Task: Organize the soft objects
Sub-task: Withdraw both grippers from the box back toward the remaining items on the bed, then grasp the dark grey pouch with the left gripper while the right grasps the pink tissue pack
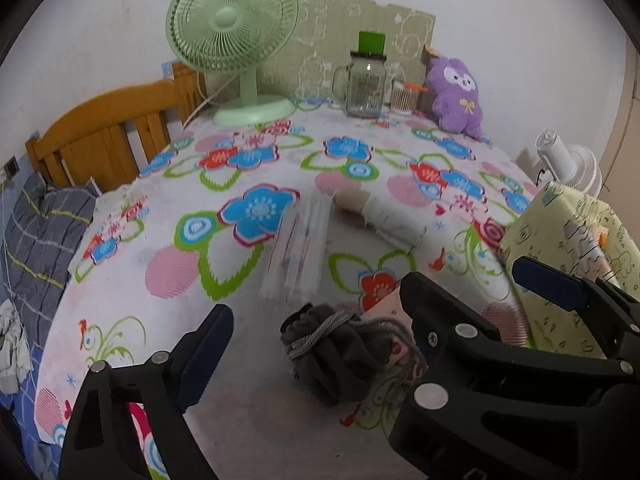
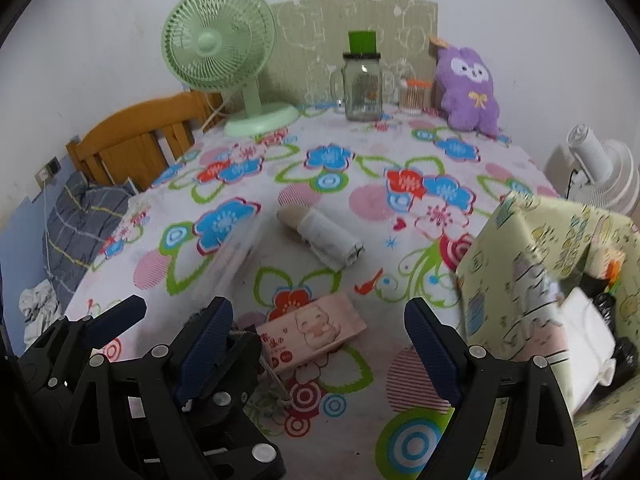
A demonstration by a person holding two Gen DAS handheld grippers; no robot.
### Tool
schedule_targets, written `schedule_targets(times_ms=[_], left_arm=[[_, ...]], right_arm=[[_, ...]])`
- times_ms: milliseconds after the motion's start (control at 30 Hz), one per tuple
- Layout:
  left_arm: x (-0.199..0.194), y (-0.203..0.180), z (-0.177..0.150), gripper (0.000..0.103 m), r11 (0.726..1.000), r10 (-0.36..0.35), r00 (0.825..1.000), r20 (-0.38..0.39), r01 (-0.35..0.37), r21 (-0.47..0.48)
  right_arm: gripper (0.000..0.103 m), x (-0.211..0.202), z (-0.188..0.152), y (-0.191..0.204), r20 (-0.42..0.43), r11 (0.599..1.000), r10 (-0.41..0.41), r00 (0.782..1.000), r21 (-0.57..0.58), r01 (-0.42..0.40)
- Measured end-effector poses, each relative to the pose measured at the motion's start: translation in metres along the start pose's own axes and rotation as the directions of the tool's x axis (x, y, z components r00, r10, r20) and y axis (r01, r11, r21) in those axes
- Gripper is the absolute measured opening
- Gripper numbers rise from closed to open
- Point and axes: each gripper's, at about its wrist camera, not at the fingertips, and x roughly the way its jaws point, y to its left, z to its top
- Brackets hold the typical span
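Now, for the left gripper [image 1: 316, 300]: stands wide open, holds nothing, hangs low over the dark grey knit bundle [image 1: 336, 356] near the front of the flowered tablecloth [image 1: 180, 272]. For the right gripper [image 2: 318, 304]: also wide open and empty, points at the pink tissue pack [image 2: 316, 332], just beside the bundle and touching its cord. Further back, well apart: a rolled white cloth [image 2: 328, 240]. At the right: the yellow fabric box [image 2: 520, 264], probably the place for the soft things.

Risks from here, only as a judgement. Very close together, so may knock finger against finger when closing on neighbouring things. May catch only the loose cord and not the body of the bundle; then slips out or unrolls in lifting. May drag the tissue pack along by the cord. May pinch the tablecloth by going down too deep, and so pull at the glass jar [image 2: 362, 84] and the green fan [image 2: 218, 44] at the back. Better to close on the thick middle, one hand at a time.
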Motion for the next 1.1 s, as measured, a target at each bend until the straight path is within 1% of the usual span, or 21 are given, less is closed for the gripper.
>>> schedule_targets(times_ms=[67,133,233,300,333,400,500,600,800,900,1000,1100], left_arm=[[0.004,0.001,-0.002,0.089,1.0,-0.005,1.0,-0.016,0.005,-0.005],[0.009,0.002,-0.003,0.086,1.0,-0.011,0.999,-0.031,0.011,-0.009],[0.015,0.003,-0.005,0.078,0.999,-0.032,0.998,-0.054,0.031,-0.014],[0.019,0.004,-0.006,0.069,0.999,-0.05,0.996,-0.069,0.048,-0.021],[0.022,0.005,-0.006,0.066,0.998,-0.064,0.995,-0.08,0.062,-0.028],[0.022,0.007,-0.007,0.063,0.997,-0.068,0.995,-0.076,0.065,-0.038],[0.021,0.008,-0.007,0.061,0.998,-0.064,0.995,-0.071,0.062,-0.032],[0.019,0.01,-0.007,0.06,0.999,-0.043,0.997,-0.068,0.042,-0.019],[0.017,0.016,-0.009,0.06,1.0,-0.005,0.997,-0.08,0.005,0.006],[0.019,0.022,-0.01,0.06,1.0,0.028,0.996,-0.084,-0.027,0.009],[0.021,0.024,-0.01,0.06,0.999,0.033,0.996,-0.087,-0.033,0.013],[0.024,0.022,-0.01,0.06,0.999,0.034,0.995,-0.092,-0.032,0.024]], right_arm=[[0.09,0.006,-0.002,0.0,-0.017,1.0,-0.003,1.0,0.0,0.003],[0.09,0.01,-0.004,0.001,-0.032,1.0,-0.004,0.999,0.001,0.004],[0.09,0.016,-0.005,0.001,-0.053,1.0,-0.003,0.999,0.001,0.003],[0.09,0.02,-0.006,0.003,-0.063,1.0,-0.005,0.998,-0.003,0.005],[0.09,0.022,-0.007,0.003,-0.068,1.0,-0.007,0.998,-0.002,0.006],[0.09,0.025,-0.007,0.003,-0.081,1.0,-0.007,0.997,0.0,0.007],[0.09,0.026,-0.008,0.005,-0.086,1.0,-0.003,0.996,0.001,0.003],[0.09,0.027,-0.007,0.007,-0.091,1.0,-0.006,0.996,-0.005,0.006],[0.089,0.031,-0.008,0.011,-0.125,1.0,0.025,0.992,0.02,-0.022],[0.086,0.035,-0.009,0.01,-0.148,0.999,0.029,0.988,0.038,-0.024],[0.084,0.043,-0.009,0.006,-0.188,0.995,0.052,0.981,0.094,-0.035],[0.081,0.049,-0.01,0.004,-0.215,0.993,0.052,0.975,0.115,-0.028]])
